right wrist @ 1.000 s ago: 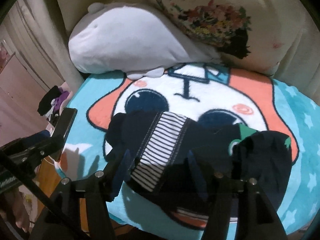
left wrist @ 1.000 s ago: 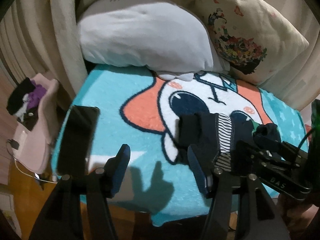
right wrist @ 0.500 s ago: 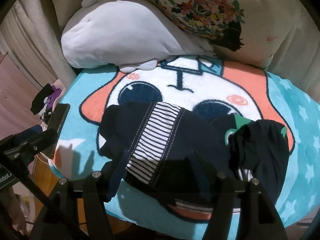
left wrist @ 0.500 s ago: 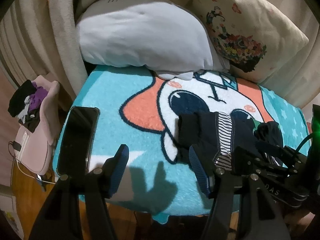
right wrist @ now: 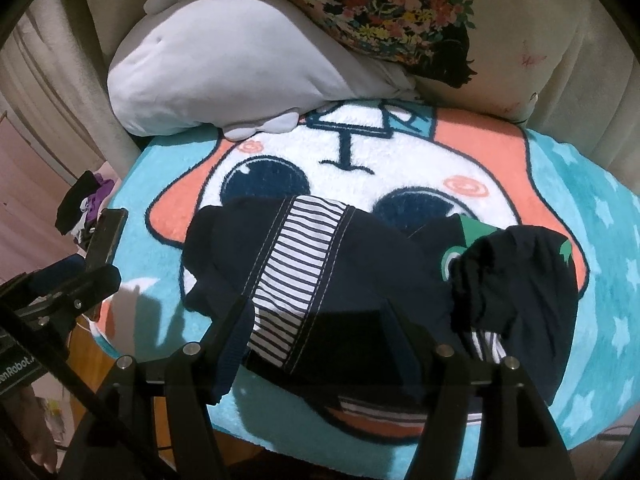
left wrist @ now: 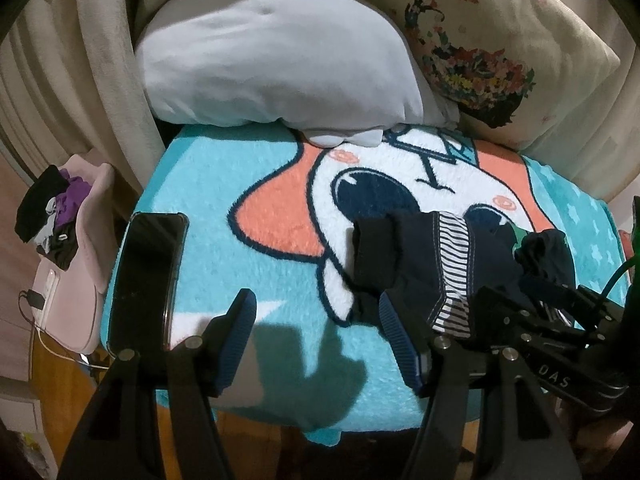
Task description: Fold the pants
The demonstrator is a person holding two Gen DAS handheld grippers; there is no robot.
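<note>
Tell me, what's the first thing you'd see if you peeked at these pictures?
The bright turquoise blanket with a big cartoon face, orange ears and huge dark eyes, fills the middle. Across that face lie small dark pants with a striped panel, still bunched up at their right end. Behind them a plump white plush toy leans beside a flowery pillow, and a black phone rests on the blanket's left edge.
</note>
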